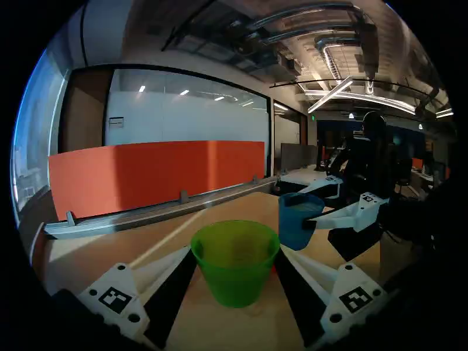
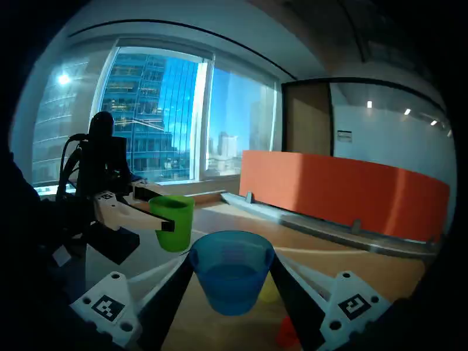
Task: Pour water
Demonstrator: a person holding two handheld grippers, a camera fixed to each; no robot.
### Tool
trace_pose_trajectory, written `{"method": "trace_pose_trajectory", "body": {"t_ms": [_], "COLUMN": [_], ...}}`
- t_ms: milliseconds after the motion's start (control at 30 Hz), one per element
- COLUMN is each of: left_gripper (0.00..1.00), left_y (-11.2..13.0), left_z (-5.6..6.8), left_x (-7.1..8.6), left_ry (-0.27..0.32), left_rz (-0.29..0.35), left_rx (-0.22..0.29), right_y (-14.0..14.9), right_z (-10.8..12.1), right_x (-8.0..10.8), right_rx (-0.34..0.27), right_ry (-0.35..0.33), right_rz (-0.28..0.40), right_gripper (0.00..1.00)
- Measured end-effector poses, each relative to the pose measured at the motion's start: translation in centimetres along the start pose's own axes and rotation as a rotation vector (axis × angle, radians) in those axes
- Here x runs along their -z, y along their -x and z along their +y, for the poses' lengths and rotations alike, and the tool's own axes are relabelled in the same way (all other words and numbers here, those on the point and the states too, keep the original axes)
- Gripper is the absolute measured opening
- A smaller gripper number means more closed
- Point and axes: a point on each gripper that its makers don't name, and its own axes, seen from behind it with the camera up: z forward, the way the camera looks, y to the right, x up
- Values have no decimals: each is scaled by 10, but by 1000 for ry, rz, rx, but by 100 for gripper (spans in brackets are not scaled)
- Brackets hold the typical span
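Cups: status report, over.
Left gripper shut on green cup, right gripper shut on blue cup. Both cups upright, apart; blue looks part full, no pour yet. Nothing between them.

there was open room over the table (image 1: 99,257) on the left. on the right, the blue cup (image 1: 298,219) was close by the green cup (image 1: 236,269). an orange wall (image 1: 158,172) blocked the far side.
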Motion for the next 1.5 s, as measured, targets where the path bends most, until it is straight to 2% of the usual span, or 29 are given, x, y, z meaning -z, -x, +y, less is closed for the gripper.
{"method": "trace_pose_trajectory", "body": {"t_ms": [267, 700, 1100, 1500], "left_gripper": [87, 87, 87, 87], "left_y": [-1, 1, 2, -2], "left_z": [10, 31, 45, 58], "left_x": [-3, -7, -12, -15], "left_ry": [30, 86, 123, 154], "left_rz": [18, 18, 16, 19], "left_rx": [3, -14, -25, -32], "right_y": [-19, -46, -79, -117], "right_z": [3, 8, 6, 6], "right_x": [1, -6, -12, -15], "right_rx": [37, 156, 322, 555], "right_ry": [-2, 1, 3, 20], "right_rz": [12, 25, 54, 81], "right_gripper": [91, 91, 91, 90]}}
